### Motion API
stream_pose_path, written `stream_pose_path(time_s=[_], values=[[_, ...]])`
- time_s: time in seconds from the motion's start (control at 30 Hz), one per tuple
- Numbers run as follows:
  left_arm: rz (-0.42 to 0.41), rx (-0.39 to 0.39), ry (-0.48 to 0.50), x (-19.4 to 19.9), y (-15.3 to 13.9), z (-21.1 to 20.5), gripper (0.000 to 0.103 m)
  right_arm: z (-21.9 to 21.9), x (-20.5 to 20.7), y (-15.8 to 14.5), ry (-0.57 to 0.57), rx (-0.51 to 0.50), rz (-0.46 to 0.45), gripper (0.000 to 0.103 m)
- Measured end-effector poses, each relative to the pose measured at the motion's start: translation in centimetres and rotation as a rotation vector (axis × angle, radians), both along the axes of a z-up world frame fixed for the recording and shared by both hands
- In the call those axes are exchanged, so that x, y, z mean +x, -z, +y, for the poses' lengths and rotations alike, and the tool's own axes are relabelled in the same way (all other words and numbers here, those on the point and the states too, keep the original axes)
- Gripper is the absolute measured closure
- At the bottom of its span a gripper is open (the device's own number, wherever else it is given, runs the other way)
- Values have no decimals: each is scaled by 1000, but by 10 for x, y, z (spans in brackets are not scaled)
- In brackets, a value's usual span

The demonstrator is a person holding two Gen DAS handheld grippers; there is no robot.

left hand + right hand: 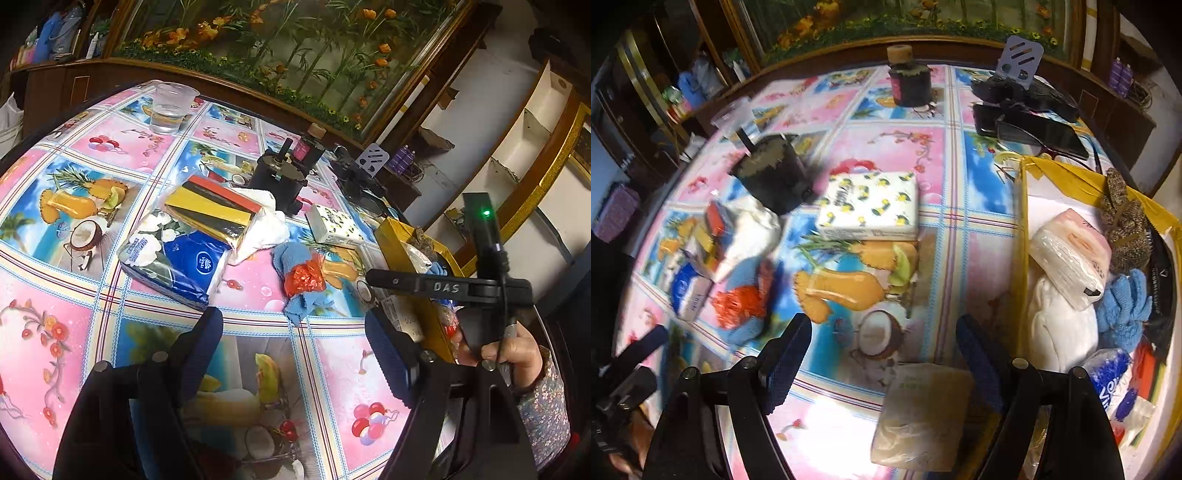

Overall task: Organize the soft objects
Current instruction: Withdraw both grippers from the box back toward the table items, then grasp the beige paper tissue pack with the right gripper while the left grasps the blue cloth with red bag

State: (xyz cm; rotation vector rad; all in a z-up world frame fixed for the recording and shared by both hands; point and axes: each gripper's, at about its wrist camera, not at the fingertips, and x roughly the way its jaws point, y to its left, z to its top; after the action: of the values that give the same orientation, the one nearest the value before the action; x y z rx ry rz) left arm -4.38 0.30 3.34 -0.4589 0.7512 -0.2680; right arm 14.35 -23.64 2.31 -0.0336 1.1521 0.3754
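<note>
Left gripper (293, 345): jaws wide, nothing between, above patterned tablecloth (74, 332). Right gripper (884, 345): jaws wide too, empty, over beige packet (921, 417) lying at table edge just beside yellow box (1021, 236).

On cloth: blue tissue pack (173, 262) with striped gold-black packet (218, 210) on top, white cloth (266, 225) beside; blue towel (299, 280) with red plastic bag (304, 277) on it; lemon-print tissue pack (871, 206) near middle.

In box: pink tissue pack (1071, 254), white cloth, blue glove (1126, 310), speckled knit piece (1126, 229).
</note>
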Motion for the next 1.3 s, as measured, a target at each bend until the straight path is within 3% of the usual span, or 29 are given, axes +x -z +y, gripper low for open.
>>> stream_pose_path(time_s=[0.2,0.3,0.4,0.47,0.53,0.63,0.83,0.9,1.03,1.13,1.3], values=[[1,-24,6,-2,-1,2,25,7,-25,7,-88,23,86,19],[9,-34,6,-2,0,2,25,9,-55,-2,-175,191,151,13],[6,-38,5,-3,-1,3,25,1,-72,-22,-185,276,99,13],[9,-33,6,-3,-1,1,25,-6,-74,-29,-128,198,40,13],[8,-34,4,-3,-1,2,25,-8,-74,-27,-125,174,49,13],[8,-42,1,-2,1,3,25,-3,-86,-20,-178,120,66,13],[6,-38,1,-1,1,3,25,8,-110,6,-296,-96,67,13],[7,-32,4,-1,1,3,25,9,-116,5,-315,-104,53,13],[8,-26,0,0,2,3,25,17,-132,8,-364,-131,50,54],[7,-19,1,0,2,3,25,18,-128,-4,-328,4,40,54],[9,1,-5,0,2,1,25,17,-84,-49,-99,168,-182,54]])
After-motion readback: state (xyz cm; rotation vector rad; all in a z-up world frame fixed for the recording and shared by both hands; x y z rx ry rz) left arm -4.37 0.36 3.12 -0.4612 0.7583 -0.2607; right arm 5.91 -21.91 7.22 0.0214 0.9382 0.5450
